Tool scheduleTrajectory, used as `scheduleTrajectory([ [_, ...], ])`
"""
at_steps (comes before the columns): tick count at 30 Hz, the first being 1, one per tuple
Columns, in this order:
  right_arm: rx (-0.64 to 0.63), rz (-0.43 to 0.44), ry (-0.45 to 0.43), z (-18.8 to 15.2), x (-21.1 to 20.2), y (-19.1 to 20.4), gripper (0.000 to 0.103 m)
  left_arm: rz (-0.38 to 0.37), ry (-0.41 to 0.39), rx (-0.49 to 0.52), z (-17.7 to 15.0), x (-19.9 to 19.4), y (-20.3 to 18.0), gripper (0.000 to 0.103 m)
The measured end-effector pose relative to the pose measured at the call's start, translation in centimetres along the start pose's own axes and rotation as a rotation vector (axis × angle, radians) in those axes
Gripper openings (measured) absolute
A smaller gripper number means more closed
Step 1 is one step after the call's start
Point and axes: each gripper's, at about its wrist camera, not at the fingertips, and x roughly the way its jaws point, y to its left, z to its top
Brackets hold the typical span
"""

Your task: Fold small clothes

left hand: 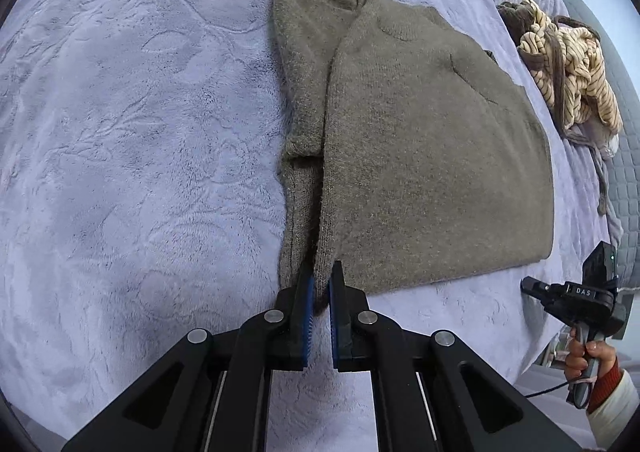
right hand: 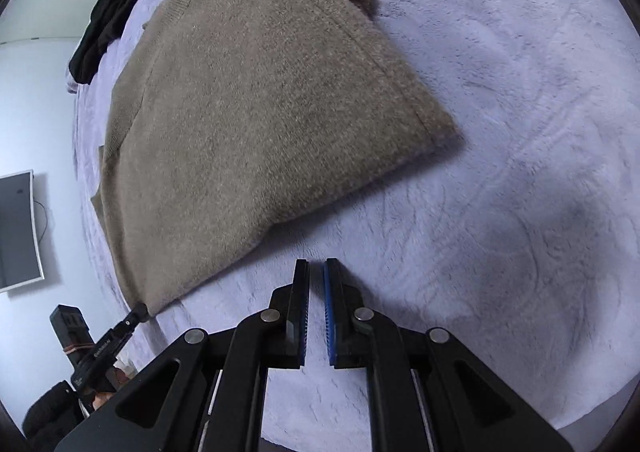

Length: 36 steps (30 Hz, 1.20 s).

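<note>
A brown knitted sweater (left hand: 420, 156) lies partly folded on the lavender blanket (left hand: 140, 132), with one sleeve laid along its left side. My left gripper (left hand: 321, 280) is shut on the sweater's near hem corner, and the fabric runs up between its blue pads. The right wrist view shows the same sweater (right hand: 248, 112) and the left gripper (right hand: 140, 310) pinching that corner. My right gripper (right hand: 316, 264) is shut with nothing between its fingers, over bare blanket just off the sweater's near edge. From the left wrist view the right gripper (left hand: 528, 286) sits at the bed's right edge, held by a hand.
A crumpled cream striped garment (left hand: 572, 68) lies at the far right of the bed beside a grey quilted edge (left hand: 628, 172). A black garment (right hand: 108, 12) lies at the far end. A screen (right hand: 18, 232) hangs on the wall beyond the bed.
</note>
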Motion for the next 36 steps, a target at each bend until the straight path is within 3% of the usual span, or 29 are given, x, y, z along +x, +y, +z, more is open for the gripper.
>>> scheduleTrajectory([
  [3, -0.039, -0.033, 0.014, -0.6, -0.6, 1.0, 0.009, 0.007, -0.011, -0.015, -0.2, -0.7, 0.0, 0.008],
  [5, -0.092, -0.054, 0.016, -0.8, -0.8, 2.7, 0.018, 0.023, -0.013, 0.007, -0.3, -1.2, -0.5, 0.008],
  [6, -0.117, -0.059, 0.017, -0.7, -0.9, 3.7, 0.033, 0.037, -0.019, 0.028, -0.4, -1.5, -0.8, 0.017],
  [7, -0.145, -0.062, 0.017, -0.7, -0.9, 4.6, 0.056, 0.051, -0.025, 0.042, -0.6, -1.7, -1.1, 0.031],
  [8, -0.184, -0.055, 0.016, -0.8, -0.9, 6.2, 0.064, 0.072, -0.036, 0.048, -0.8, -2.0, -1.3, 0.068],
  [9, -0.219, -0.052, 0.019, -0.7, -0.8, 7.6, 0.063, 0.096, -0.066, 0.052, -1.0, -2.4, -1.4, 0.084],
  [14, -0.388, -0.041, 0.033, -0.6, 0.2, 14.6, 0.063, 0.114, -0.105, 0.011, -1.6, -2.8, -0.2, 0.084],
  [23, -0.688, -0.079, 0.049, 1.5, 6.3, 30.1, 0.063, 0.163, -0.112, -0.127, -2.8, 0.4, 3.3, 0.088],
  [25, -0.718, -0.107, 0.033, 2.1, 8.4, 33.3, 0.063, 0.162, -0.120, -0.147, -3.0, 0.7, 3.7, 0.088],
  [27, -0.721, -0.156, 0.019, 3.1, 11.0, 35.7, 0.063, 0.154, -0.107, -0.184, -3.0, 1.2, 4.2, 0.098],
  [30, -0.694, -0.263, 0.024, 4.4, 14.1, 37.0, 0.063, 0.142, -0.079, -0.194, -2.9, 1.8, 4.8, 0.098],
  [31, -0.681, -0.292, 0.031, 4.7, 14.7, 36.7, 0.055, 0.138, -0.082, -0.198, -2.9, 1.6, 4.8, 0.098],
  [32, -0.669, -0.306, 0.038, 5.0, 15.4, 36.6, 0.024, 0.131, -0.091, -0.200, -3.1, 1.2, 4.9, 0.098],
  [33, -0.663, -0.303, 0.047, 5.2, 15.8, 36.3, 0.008, 0.121, -0.105, -0.202, -3.2, 0.6, 4.9, 0.098],
  [36, -0.695, -0.275, 0.045, 5.3, 16.1, 36.5, 0.009, 0.089, -0.142, -0.227, -3.9, -1.0, 5.1, 0.098],
])
